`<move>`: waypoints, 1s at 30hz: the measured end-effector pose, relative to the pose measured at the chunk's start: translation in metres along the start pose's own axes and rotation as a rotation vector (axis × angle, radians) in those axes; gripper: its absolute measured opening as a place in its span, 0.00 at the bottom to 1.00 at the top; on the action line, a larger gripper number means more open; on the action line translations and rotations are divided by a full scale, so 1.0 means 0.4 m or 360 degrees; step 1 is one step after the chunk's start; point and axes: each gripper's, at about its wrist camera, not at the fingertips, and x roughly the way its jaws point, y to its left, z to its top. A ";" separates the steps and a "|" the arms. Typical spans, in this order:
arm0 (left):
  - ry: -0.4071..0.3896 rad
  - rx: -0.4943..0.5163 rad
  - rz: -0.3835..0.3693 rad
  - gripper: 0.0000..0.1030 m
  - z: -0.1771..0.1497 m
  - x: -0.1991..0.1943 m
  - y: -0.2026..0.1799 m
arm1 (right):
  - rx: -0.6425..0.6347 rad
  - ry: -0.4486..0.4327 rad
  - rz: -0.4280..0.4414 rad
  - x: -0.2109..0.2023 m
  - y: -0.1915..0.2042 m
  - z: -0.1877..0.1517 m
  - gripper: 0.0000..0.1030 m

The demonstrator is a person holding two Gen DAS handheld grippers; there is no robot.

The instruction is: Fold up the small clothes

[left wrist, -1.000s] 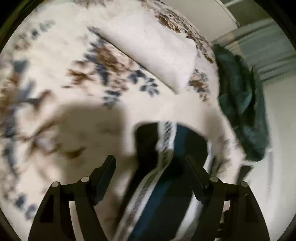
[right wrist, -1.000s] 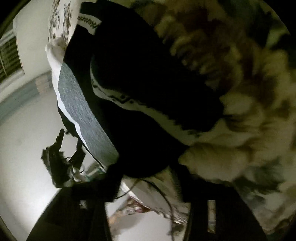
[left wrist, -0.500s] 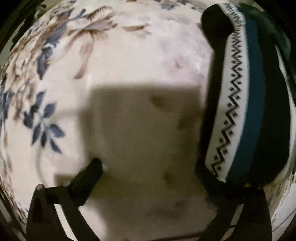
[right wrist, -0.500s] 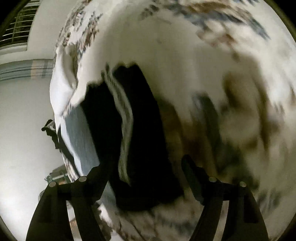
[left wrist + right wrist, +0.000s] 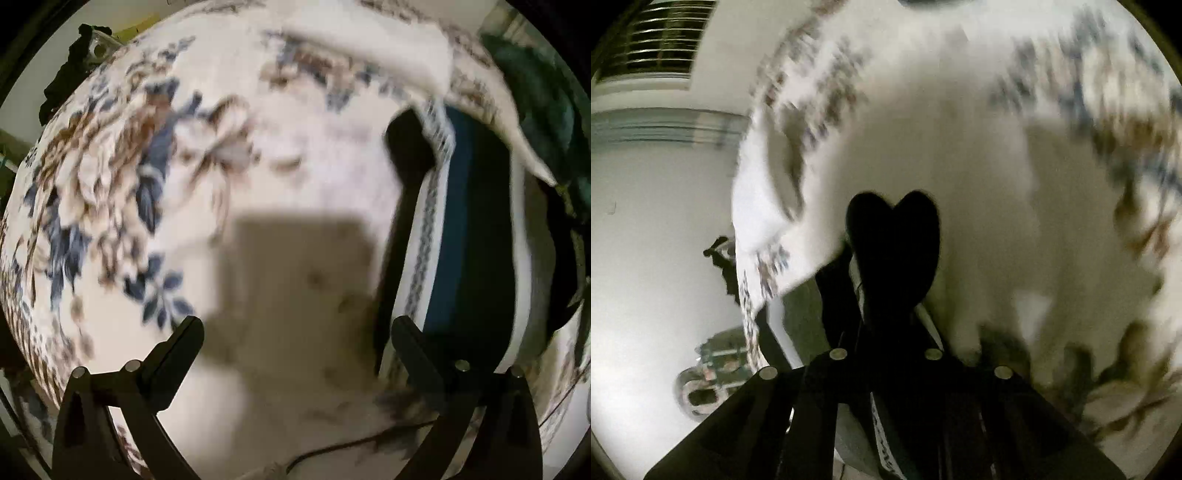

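Left gripper: we hold it spread wide, empty, above the floral blanket; folded black garment just right. Right gripper: just closed, pressed together, nothing visibly pinched.

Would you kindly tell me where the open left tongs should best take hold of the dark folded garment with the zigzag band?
Probably the near end of the garment, approached from above: it lies lengthwise beside the left tongs, its long banded edge facing them.
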 end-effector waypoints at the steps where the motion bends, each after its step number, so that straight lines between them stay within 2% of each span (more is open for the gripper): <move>1: -0.0033 -0.0006 -0.0015 1.00 0.013 -0.007 0.002 | -0.0022 0.0002 -0.0078 0.017 0.012 0.017 0.10; 2: -0.0058 -0.0010 -0.0027 1.00 0.030 -0.011 -0.002 | -0.0056 0.0021 -0.0179 0.038 0.018 0.029 0.11; 3: -0.0062 -0.0019 -0.0046 1.00 0.052 -0.009 -0.010 | -0.0066 0.0111 -0.0319 0.079 0.015 0.043 0.12; 5: -0.0052 -0.0059 -0.0114 1.00 0.078 0.003 -0.022 | -0.0044 0.0258 -0.0520 0.107 0.002 0.052 0.23; 6: -0.0055 -0.0074 -0.0152 1.00 0.088 0.008 -0.025 | -0.0073 0.0243 -0.0655 0.101 0.023 0.054 0.23; 7: -0.0055 -0.0085 -0.0196 1.00 0.076 0.008 -0.036 | -0.0124 0.0209 -0.0711 0.090 0.055 0.056 0.26; 8: -0.0052 -0.0090 -0.0245 1.00 0.081 0.016 -0.057 | -0.0171 0.0176 -0.0716 0.076 0.090 0.055 0.32; 10: -0.0065 -0.0078 -0.0363 1.00 0.077 0.028 -0.092 | -0.0304 0.0106 -0.0643 0.039 0.207 0.040 0.41; 11: -0.0062 -0.0062 -0.0416 1.00 0.069 0.044 -0.104 | -0.0365 0.0105 -0.0590 0.038 0.257 0.033 0.49; 12: -0.0054 -0.0052 -0.0451 0.99 0.060 0.058 -0.106 | -0.0463 0.0164 -0.0499 0.059 0.326 0.024 0.54; 13: -0.0043 -0.0044 -0.0488 0.97 0.040 0.061 -0.116 | -0.0559 0.0285 -0.0427 0.105 0.387 0.015 0.59; 16: -0.0012 -0.0012 -0.0552 0.83 0.021 0.097 -0.139 | -0.0876 0.0666 -0.0357 0.305 0.570 -0.028 0.59; 18: -0.0019 0.0010 -0.0598 0.71 0.009 0.102 -0.149 | -0.1075 0.0871 -0.0410 0.445 0.660 -0.071 0.59; 20: -0.0024 0.0020 -0.0633 0.62 -0.001 0.107 -0.155 | -0.1245 0.0971 -0.0539 0.553 0.709 -0.091 0.59; 22: -0.0031 0.0041 -0.0642 0.61 -0.006 0.112 -0.161 | -0.1378 0.1166 -0.0687 0.693 0.744 -0.099 0.59; 23: -0.0038 0.0047 -0.0647 0.61 -0.007 0.114 -0.163 | -0.1401 0.1240 -0.0742 0.717 0.732 -0.108 0.52; 24: -0.0044 0.0046 -0.0656 0.61 -0.007 0.114 -0.162 | -0.1431 0.1305 -0.0809 0.757 0.732 -0.116 0.37; 25: -0.0043 0.0043 -0.0662 0.61 -0.004 0.118 -0.161 | -0.1417 0.1335 -0.0842 0.759 0.716 -0.121 0.07; 26: -0.0047 0.0036 -0.0670 0.61 -0.006 0.119 -0.160 | -0.1309 0.1325 -0.0861 0.772 0.712 -0.100 0.06; 27: -0.0052 0.0027 -0.0682 0.61 -0.009 0.120 -0.160 | -0.1140 0.1234 -0.0827 0.765 0.705 -0.061 0.06; 30: -0.0067 -0.0007 -0.0712 0.61 -0.012 0.124 -0.155 | -0.0533 0.1093 -0.0636 0.723 0.619 0.063 0.05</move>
